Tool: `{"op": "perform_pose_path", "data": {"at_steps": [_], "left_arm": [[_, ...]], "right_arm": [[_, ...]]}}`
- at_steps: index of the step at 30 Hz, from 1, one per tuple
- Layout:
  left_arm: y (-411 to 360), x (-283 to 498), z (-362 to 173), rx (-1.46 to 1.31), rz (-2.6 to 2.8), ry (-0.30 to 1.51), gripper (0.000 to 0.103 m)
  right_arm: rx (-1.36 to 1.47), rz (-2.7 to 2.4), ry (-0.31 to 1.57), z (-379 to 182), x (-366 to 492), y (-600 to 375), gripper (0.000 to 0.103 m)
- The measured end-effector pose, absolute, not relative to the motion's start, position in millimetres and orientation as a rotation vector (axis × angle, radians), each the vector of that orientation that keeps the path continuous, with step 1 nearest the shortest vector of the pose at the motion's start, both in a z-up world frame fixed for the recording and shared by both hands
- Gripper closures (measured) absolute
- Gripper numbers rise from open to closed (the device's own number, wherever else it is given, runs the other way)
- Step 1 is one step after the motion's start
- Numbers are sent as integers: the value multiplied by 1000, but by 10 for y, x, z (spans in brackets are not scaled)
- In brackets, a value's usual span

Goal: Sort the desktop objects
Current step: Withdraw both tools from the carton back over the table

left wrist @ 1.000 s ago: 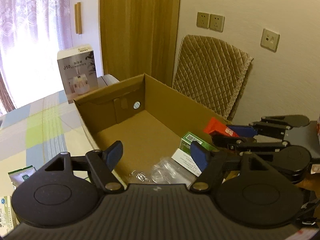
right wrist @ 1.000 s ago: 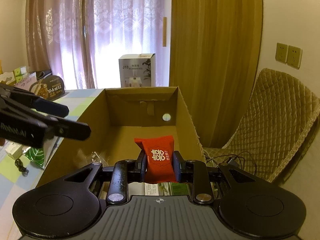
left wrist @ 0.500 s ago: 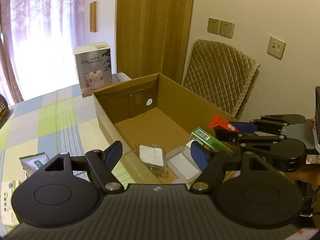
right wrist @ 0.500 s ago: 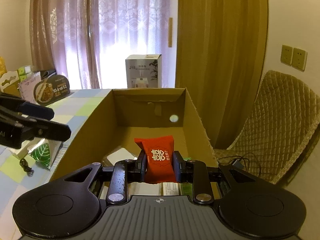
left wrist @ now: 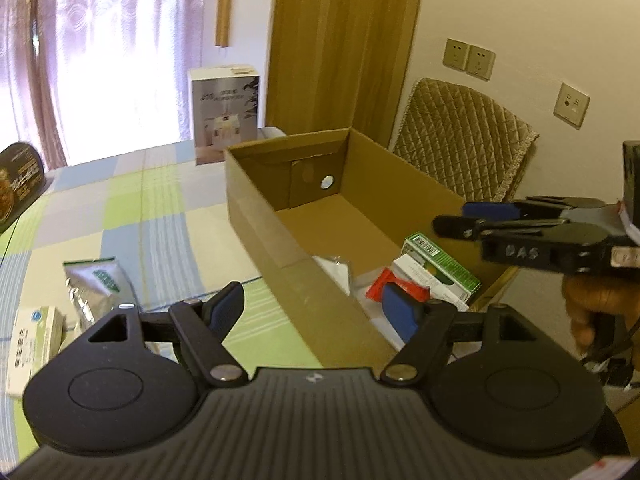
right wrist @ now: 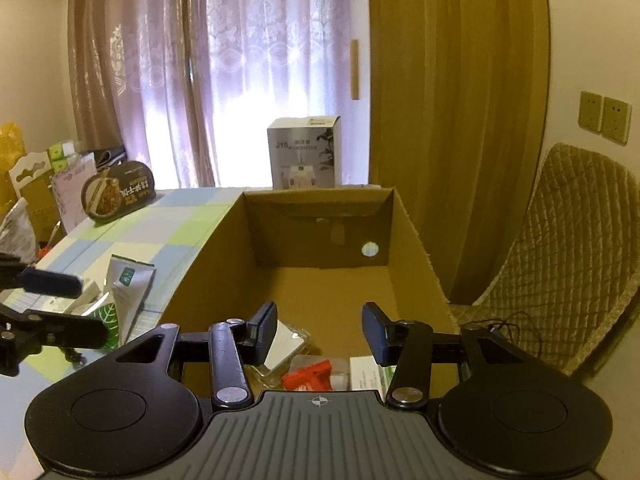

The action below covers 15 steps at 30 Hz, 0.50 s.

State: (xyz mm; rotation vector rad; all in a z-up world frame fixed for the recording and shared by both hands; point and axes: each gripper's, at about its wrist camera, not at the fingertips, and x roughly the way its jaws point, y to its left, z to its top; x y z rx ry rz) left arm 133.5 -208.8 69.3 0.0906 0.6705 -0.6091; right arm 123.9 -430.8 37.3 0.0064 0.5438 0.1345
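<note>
Cardboard forms the open-topped brown box (right wrist: 320,280) standing on the checked desk (left wrist: 132,216). Its near end holds a red foil packet (right wrist: 310,374), a green-and-white carton (left wrist: 438,270), a flat white pack in clear wrap (right wrist: 286,342) and a white leaflet (right wrist: 366,374); its far end is bare. Above the near end, the right gripper (right wrist: 320,334) is released, jaws spread and holding nothing. Left of the box, the left gripper (left wrist: 316,308) is likewise released, above a silver-green pouch (left wrist: 98,286) and a white carton (left wrist: 34,338) lying on the desk.
</note>
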Motion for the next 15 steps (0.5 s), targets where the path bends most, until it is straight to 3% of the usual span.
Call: {"op": "perform_pose_path", "data": {"at_steps": [12, 15], "left_arm": [[-1525, 913, 674, 67, -531, 676, 28], [-1363, 787, 671, 79, -500, 674, 27]], "right_arm": [[40, 97, 543, 552, 746, -4227, 47], [40, 113, 533, 621, 631, -4114, 40]]}}
